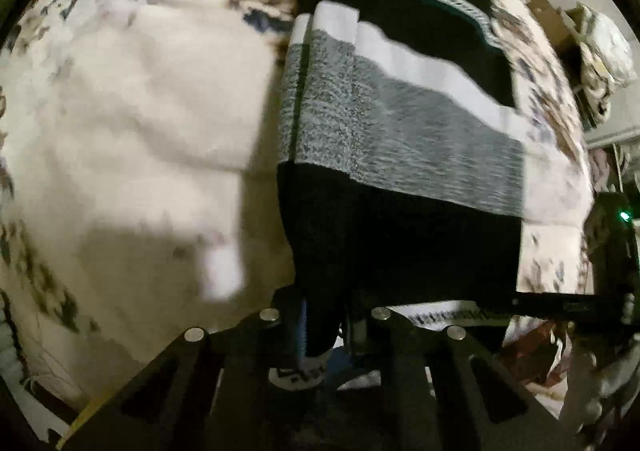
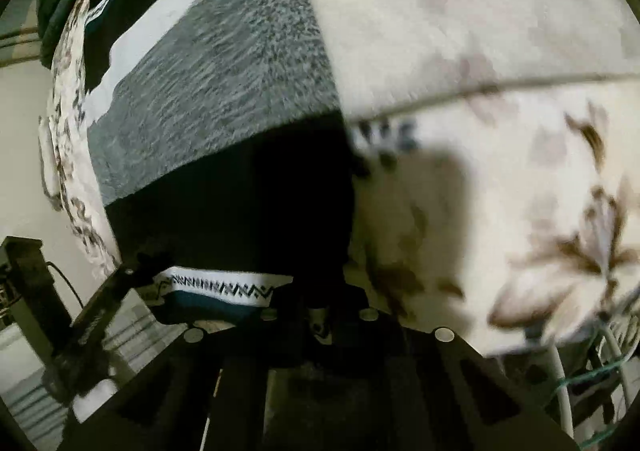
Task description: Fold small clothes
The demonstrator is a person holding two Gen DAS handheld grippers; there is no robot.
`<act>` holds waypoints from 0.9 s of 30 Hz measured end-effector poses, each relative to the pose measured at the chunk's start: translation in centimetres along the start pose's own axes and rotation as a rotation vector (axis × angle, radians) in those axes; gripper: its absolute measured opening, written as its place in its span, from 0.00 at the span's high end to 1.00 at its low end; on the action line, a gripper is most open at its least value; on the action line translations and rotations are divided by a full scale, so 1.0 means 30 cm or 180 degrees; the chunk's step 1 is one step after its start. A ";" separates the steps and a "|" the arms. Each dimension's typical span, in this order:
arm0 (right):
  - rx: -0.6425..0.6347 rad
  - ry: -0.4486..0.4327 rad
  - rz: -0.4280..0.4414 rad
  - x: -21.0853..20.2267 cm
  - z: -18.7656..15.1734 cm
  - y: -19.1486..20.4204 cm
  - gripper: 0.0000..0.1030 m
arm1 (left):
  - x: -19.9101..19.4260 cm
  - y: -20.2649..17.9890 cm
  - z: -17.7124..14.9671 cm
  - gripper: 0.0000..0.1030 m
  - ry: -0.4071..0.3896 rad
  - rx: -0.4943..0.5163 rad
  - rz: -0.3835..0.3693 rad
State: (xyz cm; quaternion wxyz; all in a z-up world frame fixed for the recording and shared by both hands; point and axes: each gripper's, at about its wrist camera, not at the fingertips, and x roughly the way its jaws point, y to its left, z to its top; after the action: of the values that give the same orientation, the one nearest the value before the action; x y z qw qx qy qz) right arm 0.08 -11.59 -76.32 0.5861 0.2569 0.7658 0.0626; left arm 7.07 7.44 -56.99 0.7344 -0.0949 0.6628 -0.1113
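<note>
A small knit sweater with black, white and speckled grey bands lies on a cream floral bedspread. My left gripper is shut on the sweater's black bottom hem at its left corner. In the right wrist view the same sweater fills the left half. My right gripper is shut on the black hem at its right corner. A white patterned trim shows under the lifted hem. The right gripper shows at the right edge of the left wrist view, and the left gripper at the lower left of the right wrist view.
The bedspread spreads to the right of the sweater. A bundle of patterned cloth lies beyond the bed at far right. White cables and a green cord hang by the bed edge at lower right.
</note>
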 end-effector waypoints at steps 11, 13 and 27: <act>0.0388 0.0227 0.0726 -0.099 -0.034 -0.051 0.92 | -0.112 0.063 -0.015 0.90 0.0110 -0.0460 -0.0510; 0.0408 0.0233 0.0993 -0.153 -0.014 -0.039 0.92 | -0.166 0.064 0.020 0.90 0.0080 -0.0556 -0.0692; 0.0528 -0.0550 0.1876 -0.651 0.464 0.055 0.92 | -0.325 -0.012 0.641 0.90 -0.0476 -0.0851 -0.1601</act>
State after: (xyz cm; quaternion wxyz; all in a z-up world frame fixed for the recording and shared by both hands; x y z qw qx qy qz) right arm 17.07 -22.15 -63.02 0.5827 0.5190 0.6083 0.1450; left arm 25.25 9.76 -45.61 0.7116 -0.3600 0.5713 -0.1942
